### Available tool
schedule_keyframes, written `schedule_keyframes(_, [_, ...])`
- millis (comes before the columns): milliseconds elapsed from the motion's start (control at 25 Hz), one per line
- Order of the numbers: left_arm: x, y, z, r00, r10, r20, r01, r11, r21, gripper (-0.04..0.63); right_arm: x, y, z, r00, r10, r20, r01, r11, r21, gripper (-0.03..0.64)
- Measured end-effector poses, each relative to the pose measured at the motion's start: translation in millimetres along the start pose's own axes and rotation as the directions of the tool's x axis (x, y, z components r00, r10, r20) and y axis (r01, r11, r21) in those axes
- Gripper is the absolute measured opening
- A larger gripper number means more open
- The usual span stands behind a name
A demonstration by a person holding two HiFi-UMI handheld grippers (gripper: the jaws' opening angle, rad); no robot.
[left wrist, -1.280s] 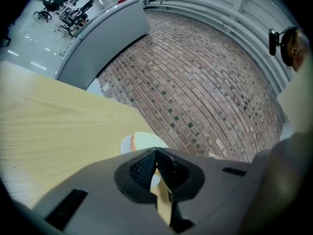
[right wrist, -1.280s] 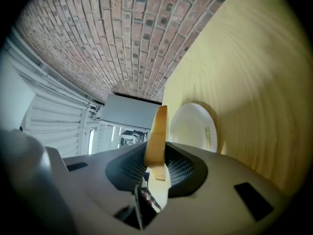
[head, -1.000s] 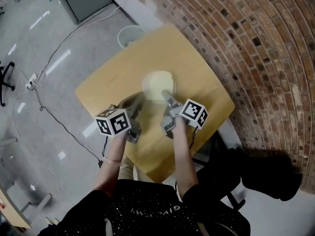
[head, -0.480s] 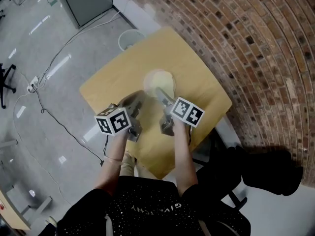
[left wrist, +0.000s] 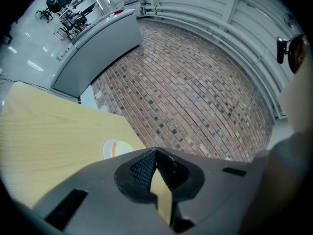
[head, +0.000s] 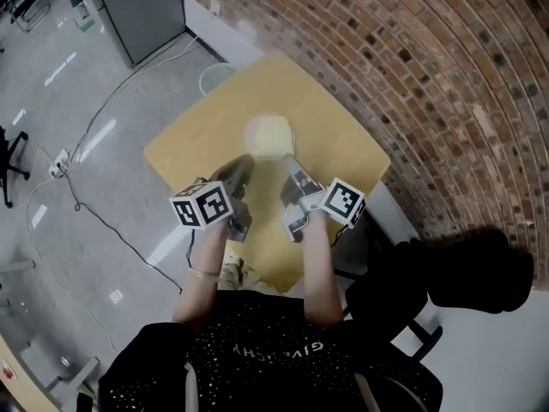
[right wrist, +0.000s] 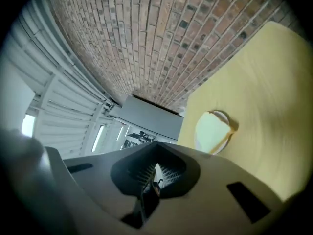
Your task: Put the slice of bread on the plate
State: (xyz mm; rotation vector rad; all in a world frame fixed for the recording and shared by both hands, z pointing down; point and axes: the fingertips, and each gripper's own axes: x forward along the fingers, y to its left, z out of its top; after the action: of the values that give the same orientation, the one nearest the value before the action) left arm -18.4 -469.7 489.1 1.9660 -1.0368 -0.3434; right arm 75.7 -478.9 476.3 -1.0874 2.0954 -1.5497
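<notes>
A pale slice of bread (head: 268, 136) lies flat on the small white plate (head: 250, 138), in the middle of the wooden table (head: 334, 136). My right gripper (head: 290, 166) hangs above the table just short of the plate, shut with nothing between its jaws. The right gripper view shows the bread (right wrist: 211, 131) on the plate (right wrist: 230, 127) ahead of that gripper (right wrist: 155, 164). My left gripper (head: 243, 166) hovers level beside it, shut and empty. In the left gripper view the plate (left wrist: 108, 150) lies ahead, to the left of that gripper (left wrist: 156, 152).
A brick wall (head: 429, 67) runs along the table's far and right sides. A round waste bin (head: 214, 71) stands behind the table's far corner. A grey cabinet (head: 137, 7) and floor cables (head: 77, 196) are at the left. A black chair (head: 463, 281) stands at the right.
The right gripper has drawn back from the plate and risen, leaving the bread lying there. The left gripper has risen a little too.
</notes>
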Motion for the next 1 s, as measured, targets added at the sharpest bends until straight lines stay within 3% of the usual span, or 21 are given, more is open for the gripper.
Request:
schedule_keyframes(280, [-10.1, -33.9, -8.7, 0.999, -0.033, -0.011, 0.034, 0.999, 0.04, 0.009, -28.6, 20.4, -6.3, 0.997, 0.059, 0.052, -0.06, 0.998, 0.019, 0.009])
schedule_keyframes(1000, [-17.7, -56.3, -3.6, 0.999, -0.05, 0.005, 0.049, 0.996, 0.075, 0.009, -57.2, 30.4, 25.8, 0.99, 0.071, 0.126, -0.071, 0.997, -0.007, 0.009])
